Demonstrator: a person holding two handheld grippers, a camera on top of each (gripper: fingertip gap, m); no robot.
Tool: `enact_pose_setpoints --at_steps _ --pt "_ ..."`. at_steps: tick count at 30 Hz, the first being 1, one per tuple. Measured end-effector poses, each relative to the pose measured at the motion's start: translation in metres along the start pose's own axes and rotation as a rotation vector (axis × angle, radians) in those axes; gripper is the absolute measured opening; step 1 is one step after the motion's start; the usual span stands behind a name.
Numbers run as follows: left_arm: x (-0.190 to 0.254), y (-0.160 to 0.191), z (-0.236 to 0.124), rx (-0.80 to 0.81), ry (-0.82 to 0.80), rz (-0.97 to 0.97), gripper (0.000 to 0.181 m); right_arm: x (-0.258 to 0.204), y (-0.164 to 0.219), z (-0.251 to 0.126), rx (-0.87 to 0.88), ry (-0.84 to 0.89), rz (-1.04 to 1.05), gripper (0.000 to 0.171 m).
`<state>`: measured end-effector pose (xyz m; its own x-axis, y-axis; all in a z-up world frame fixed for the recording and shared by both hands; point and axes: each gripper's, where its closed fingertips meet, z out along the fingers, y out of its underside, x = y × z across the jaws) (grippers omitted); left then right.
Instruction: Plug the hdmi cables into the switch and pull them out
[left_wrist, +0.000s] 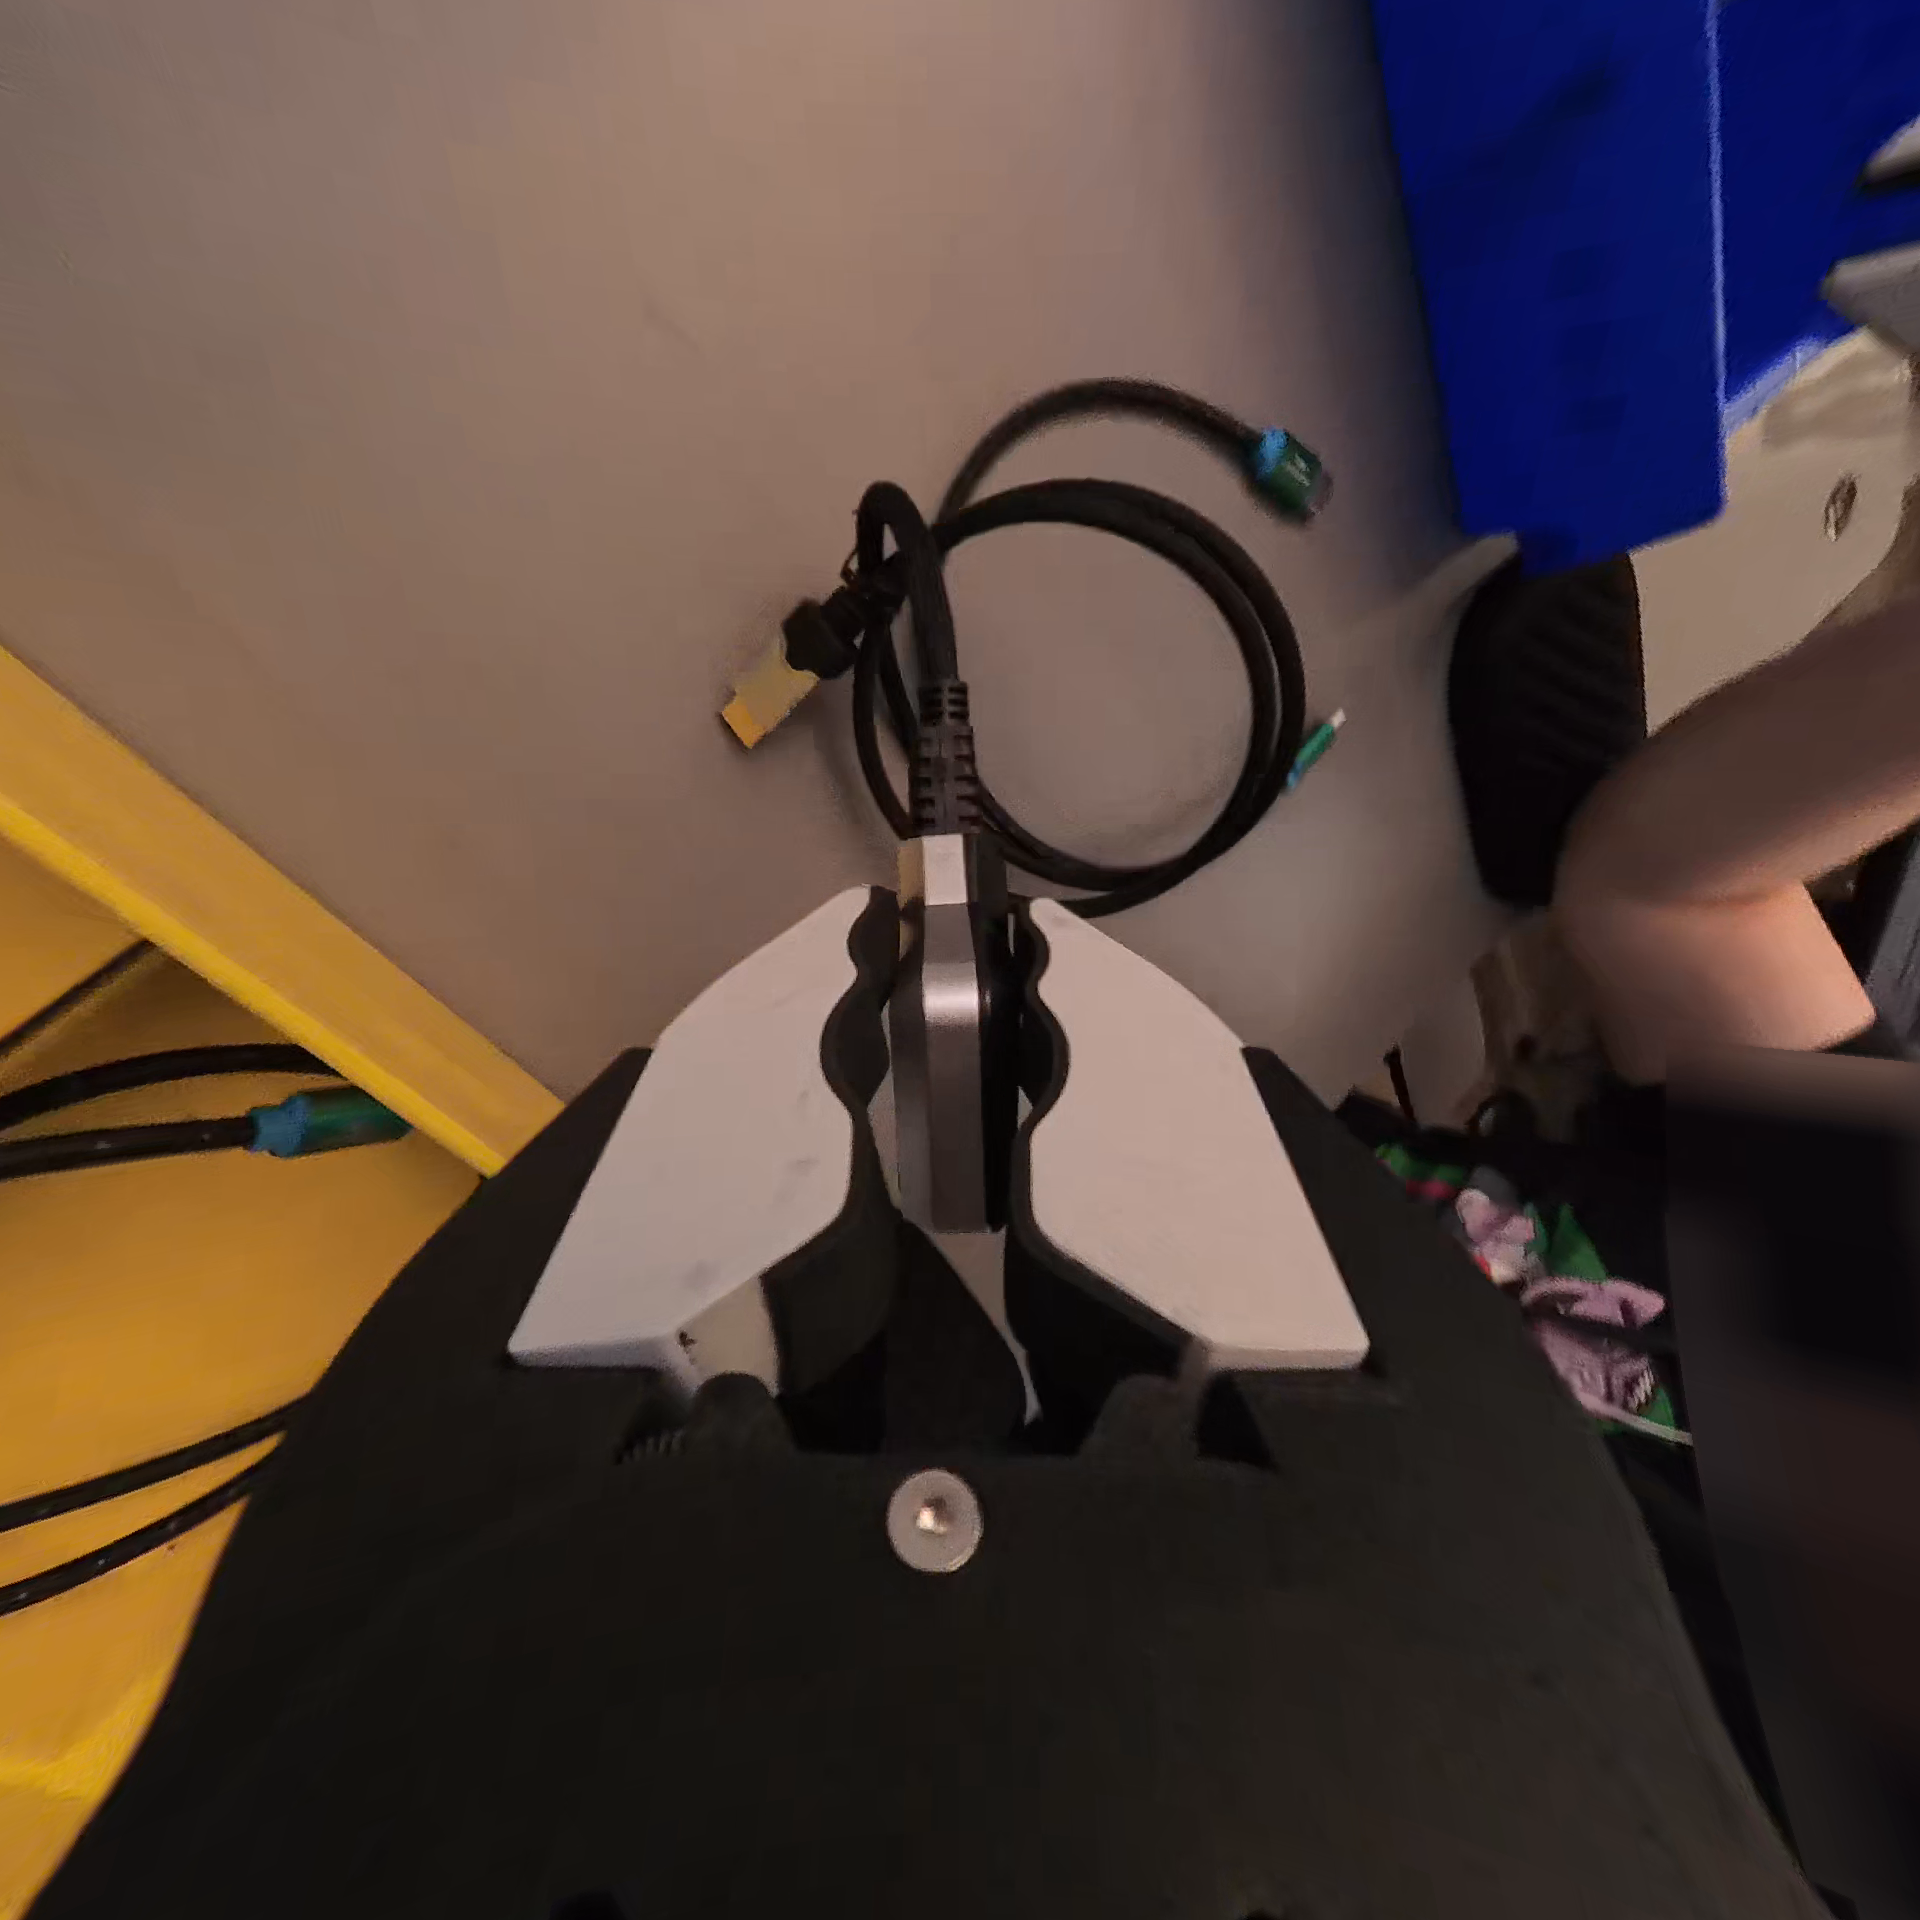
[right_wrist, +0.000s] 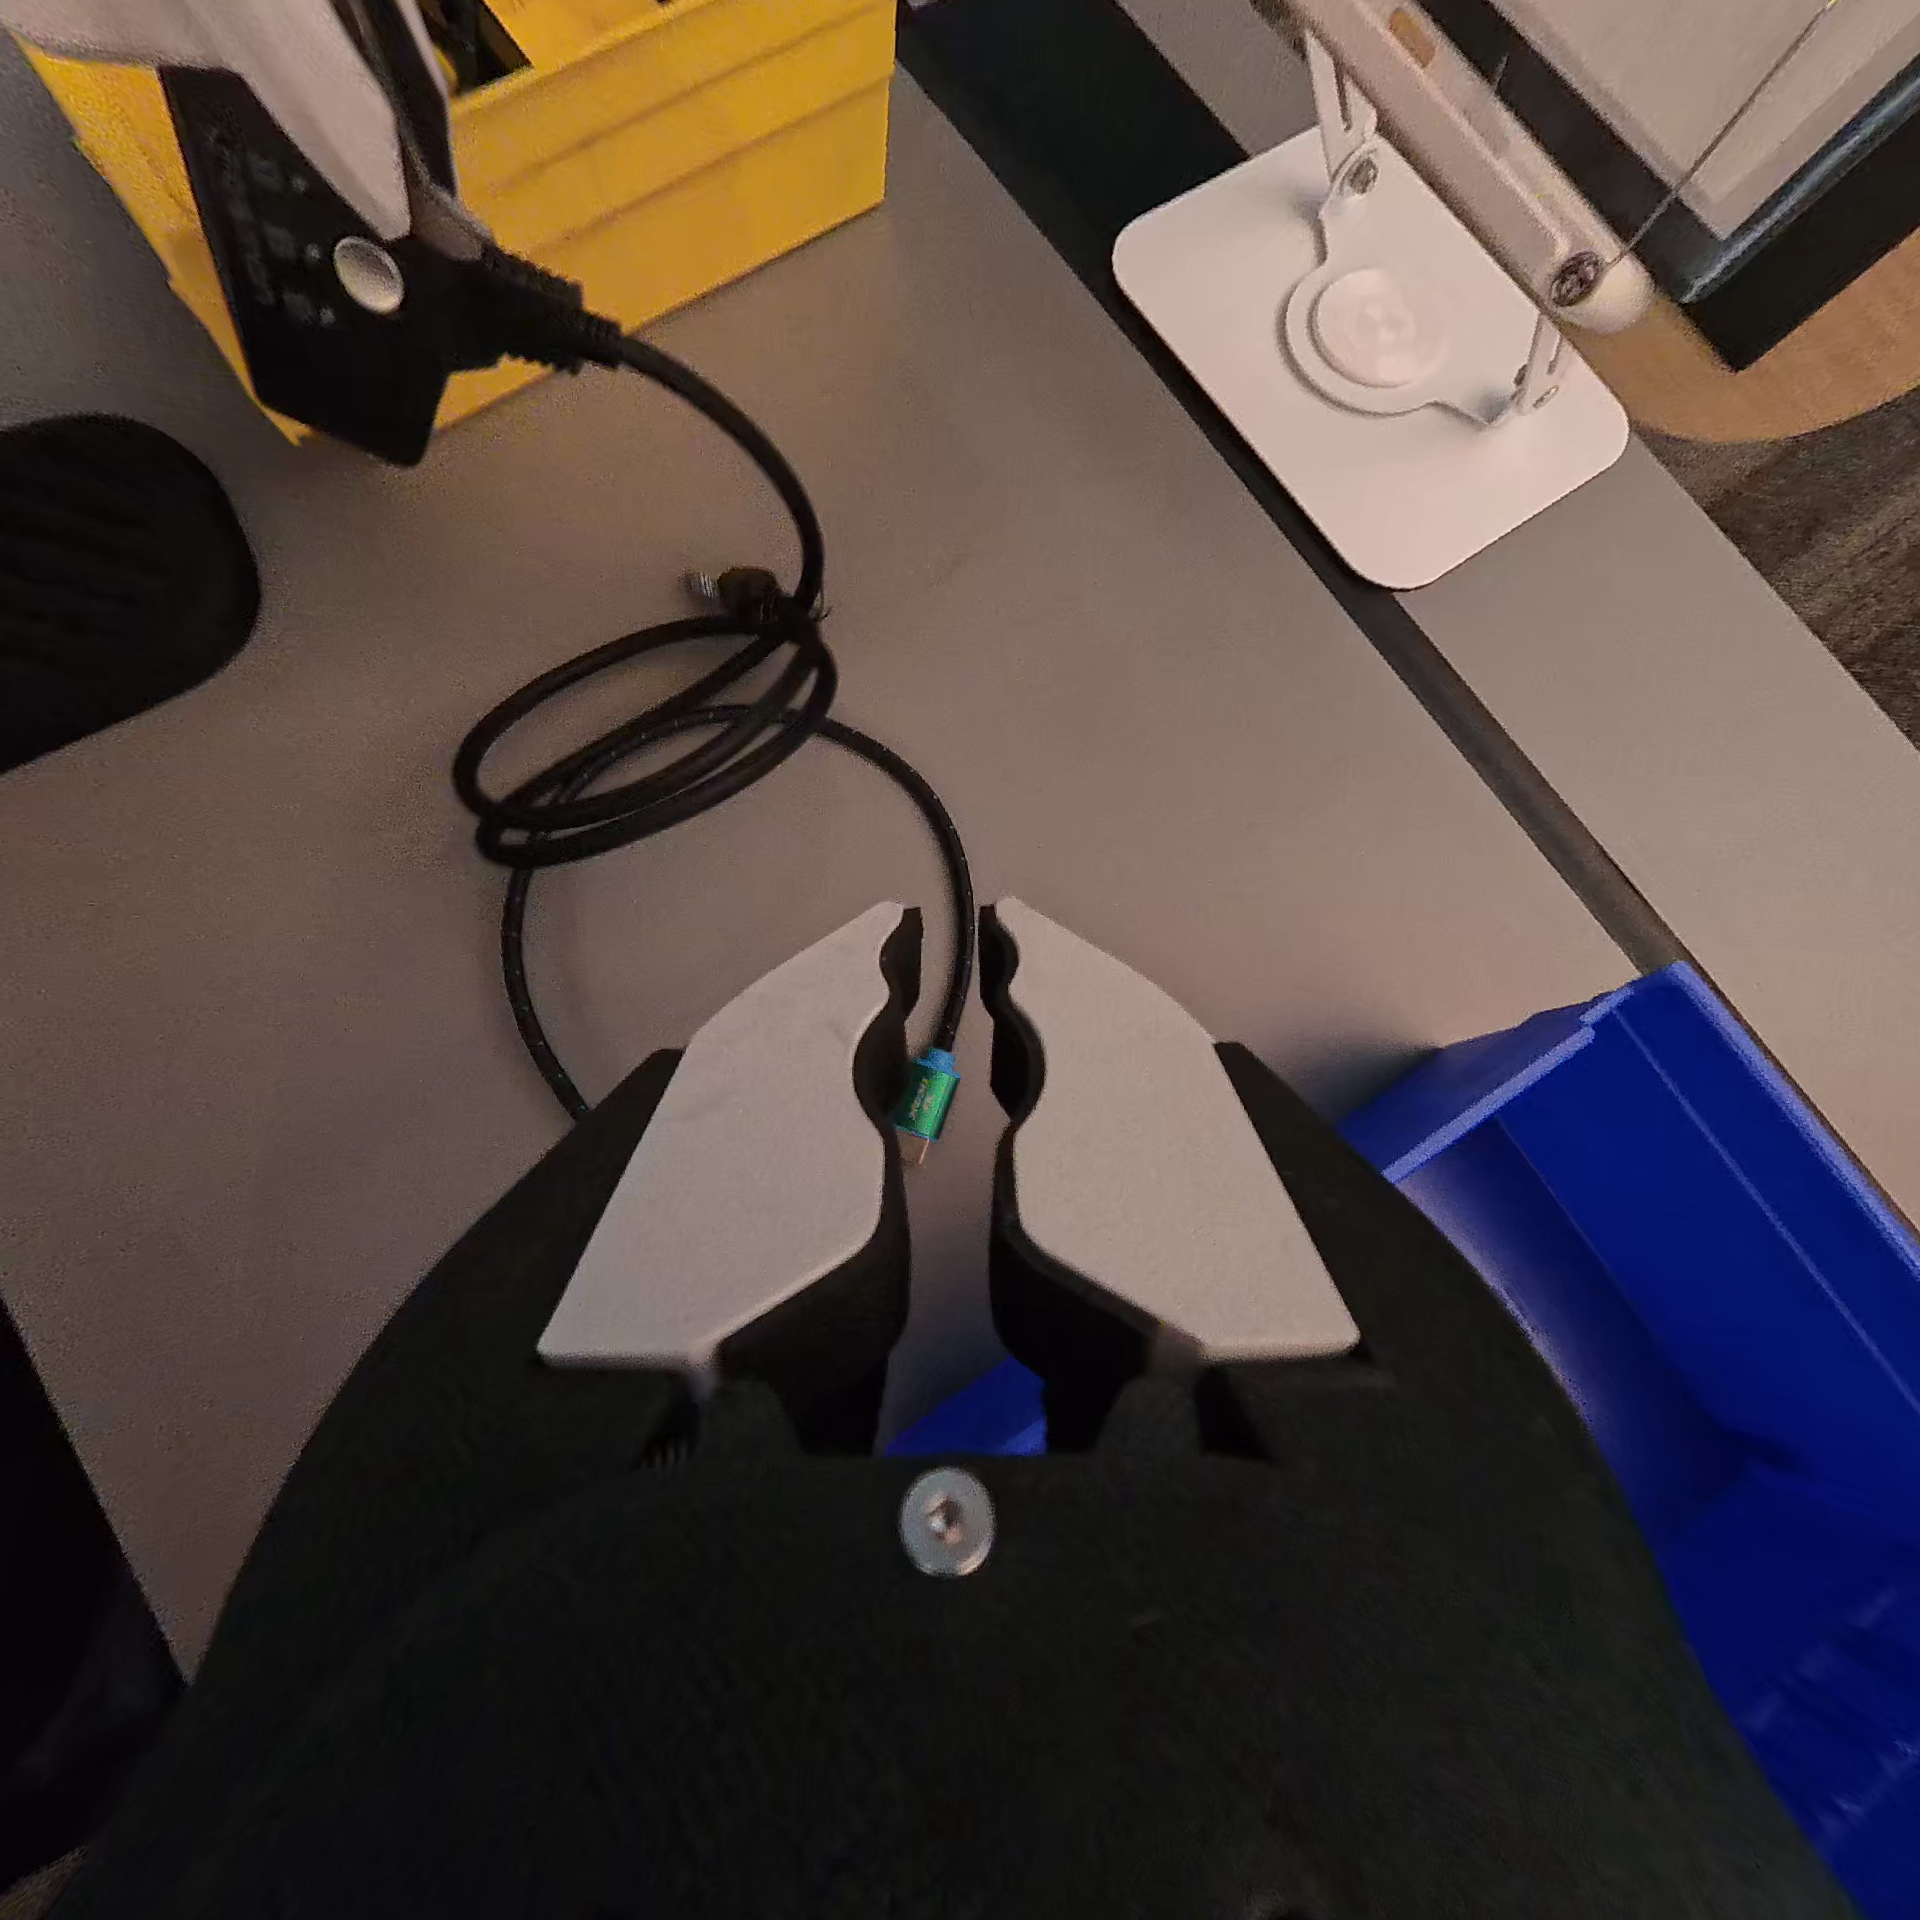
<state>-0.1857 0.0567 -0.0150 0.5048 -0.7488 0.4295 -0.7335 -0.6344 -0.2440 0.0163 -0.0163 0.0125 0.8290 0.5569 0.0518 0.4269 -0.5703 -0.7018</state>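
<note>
Left gripper (left_wrist: 951, 914) is clenched on the switch (left_wrist: 940, 1049), gripped edge-on above the grey table (left_wrist: 416, 416); the switch's own black lead (left_wrist: 940, 748) runs forward to a coiled bundle. Right gripper (right_wrist: 951, 920) hangs with jaws slightly parted and grips nothing; a green-ended hdmi cable plug (right_wrist: 928, 1103) lies on the table between its fingers, whether touching them cannot be told. Yellow bin (right_wrist: 665, 156) stands at the far side, blue bin (right_wrist: 1662, 1195) close on the right. Open tabletop surrounds the cable coil (right_wrist: 644, 748).
</note>
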Motion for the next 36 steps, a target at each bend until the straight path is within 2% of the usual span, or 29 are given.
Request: enact_pose_setpoints --at_steps 3,10,16,24,27,32,36 --pt "-0.013 -0.020 0.005 0.081 -0.022 -0.077 0.020 0.002 0.004 0.007 -0.039 0.016 -0.017 0.012" --pt "-0.041 -0.071 -0.004 0.465 0.078 -0.326 0.020 0.009 0.010 0.014 -0.066 0.023 0.011 0.012" --pt "-0.029 -0.071 0.046 0.619 0.251 -0.454 0.020 0.009 0.017 0.023 -0.117 0.025 0.014 0.012" --pt "-0.031 -0.057 0.119 0.647 0.395 -0.534 0.020 0.006 0.019 0.028 -0.136 0.025 0.007 0.012" --pt "-0.034 -0.053 0.127 0.645 0.431 -0.563 0.020 0.007 0.020 0.028 -0.142 0.028 0.003 0.012" --pt "-0.037 -0.039 0.138 0.507 0.401 -0.552 0.023 0.006 0.020 0.029 -0.145 0.029 -0.004 0.012" --pt "-0.031 -0.028 0.138 0.431 0.305 -0.449 0.033 0.007 0.020 0.028 -0.147 0.037 -0.006 0.012"
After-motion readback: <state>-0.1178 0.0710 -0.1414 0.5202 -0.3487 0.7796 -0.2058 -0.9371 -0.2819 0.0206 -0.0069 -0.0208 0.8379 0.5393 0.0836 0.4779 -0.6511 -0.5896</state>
